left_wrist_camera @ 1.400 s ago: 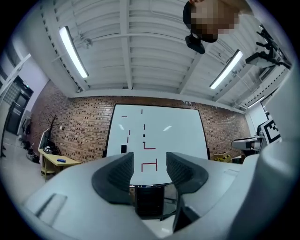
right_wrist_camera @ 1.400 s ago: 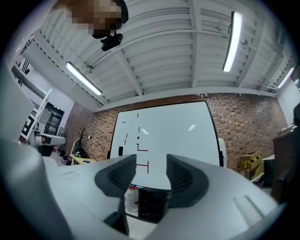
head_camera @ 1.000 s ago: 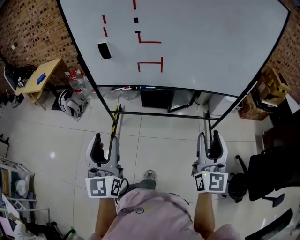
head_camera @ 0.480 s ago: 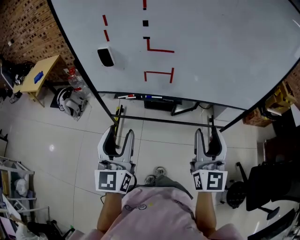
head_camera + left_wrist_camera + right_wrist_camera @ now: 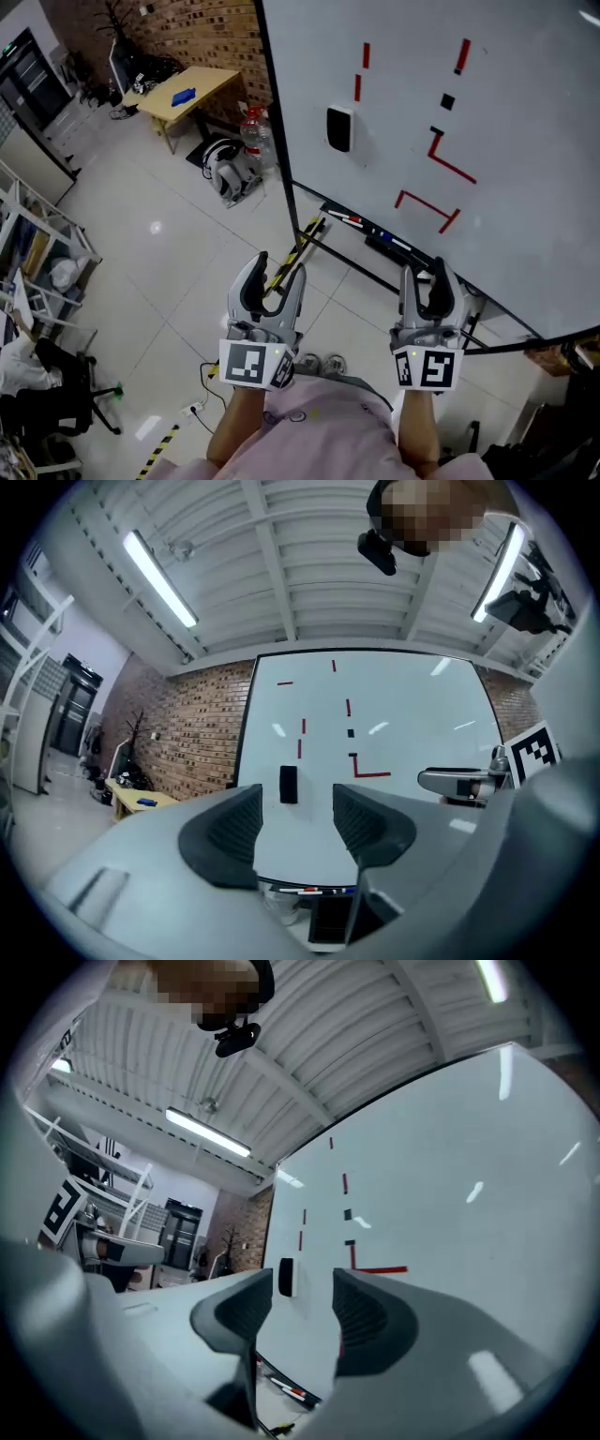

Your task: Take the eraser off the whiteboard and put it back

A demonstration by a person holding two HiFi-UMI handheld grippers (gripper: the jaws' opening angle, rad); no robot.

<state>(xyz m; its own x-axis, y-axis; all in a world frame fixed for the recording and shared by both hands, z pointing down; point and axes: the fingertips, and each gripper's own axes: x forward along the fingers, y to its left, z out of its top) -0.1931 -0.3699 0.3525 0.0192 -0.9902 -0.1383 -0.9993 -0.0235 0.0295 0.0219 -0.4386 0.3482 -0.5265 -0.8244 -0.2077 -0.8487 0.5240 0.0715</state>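
Note:
The black eraser [image 5: 338, 128] sticks to the big whiteboard [image 5: 525, 112], left of several red marks. It also shows far off between the jaws, as the eraser [image 5: 289, 785] in the left gripper view and the eraser [image 5: 286, 1278] in the right gripper view. My left gripper [image 5: 278, 265] and right gripper [image 5: 426, 270] are held side by side well short of the board, over the floor. The left gripper [image 5: 297, 803] and the right gripper [image 5: 302, 1288] each stand open by a narrow gap with nothing between the pads.
Markers lie on the board's pen tray [image 5: 361, 223], above the stand's low bar [image 5: 309, 234]. A wooden table [image 5: 192, 94] stands at the back left, with a water bottle and a helmet-like thing [image 5: 228, 164] on the floor. Metal shelving [image 5: 37, 262] runs along the left.
The head view has swung, so the whiteboard now slants across the upper right. Both grippers have moved along with it and now face the eraser. Their jaws look unchanged.

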